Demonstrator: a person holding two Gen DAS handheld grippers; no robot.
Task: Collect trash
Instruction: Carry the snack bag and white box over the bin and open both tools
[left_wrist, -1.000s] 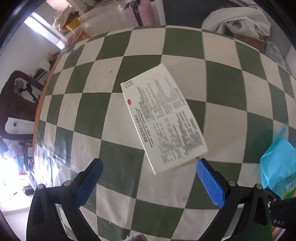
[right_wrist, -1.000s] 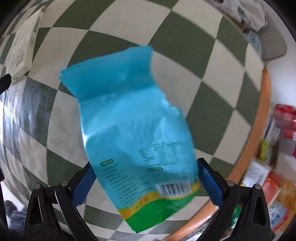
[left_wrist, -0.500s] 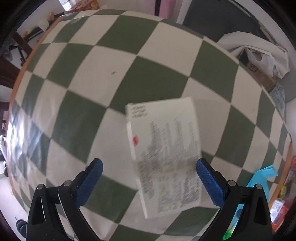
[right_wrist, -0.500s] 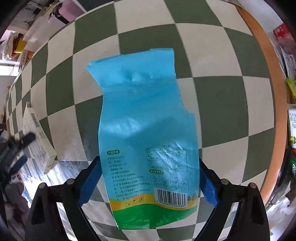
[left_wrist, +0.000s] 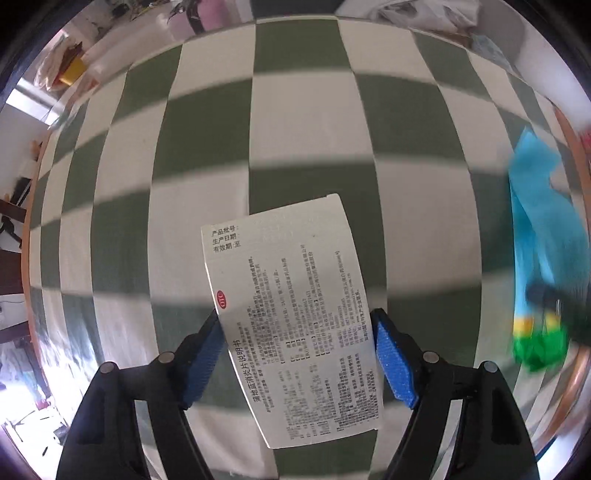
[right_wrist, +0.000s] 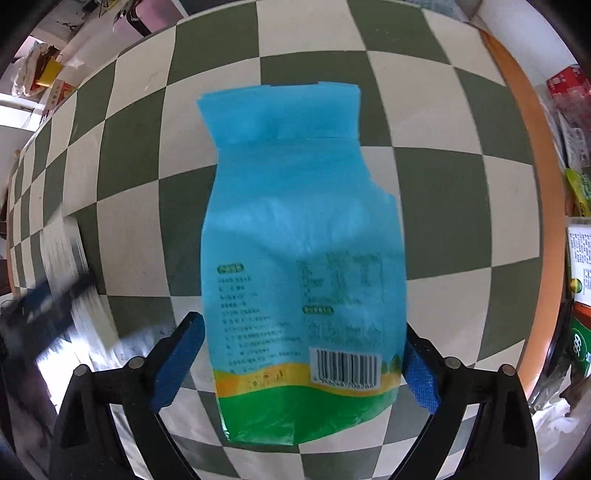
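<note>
A white medicine box (left_wrist: 295, 317) with black print lies between the blue pads of my left gripper (left_wrist: 297, 325); the pads press its two sides, so it is shut on the box. A blue snack bag (right_wrist: 299, 258) with a green and yellow bottom lies flat on the checked tablecloth (right_wrist: 443, 192). My right gripper (right_wrist: 303, 328) is open and straddles the bag's lower part, with a small gap at the left pad (right_wrist: 177, 365). The bag also shows blurred at the right of the left wrist view (left_wrist: 539, 236), with the right gripper on it.
The green and white tablecloth covers a round table with an orange rim (right_wrist: 532, 122). Packaged goods (right_wrist: 576, 258) are stacked beyond the right edge. Boxes and clutter (right_wrist: 48, 77) sit past the far left edge. The left gripper shows blurred at the left of the right wrist view (right_wrist: 48, 306).
My left gripper moved forward over the white box and closed on its sides. My right gripper turned to line up with the blue bag and stayed open around it.
</note>
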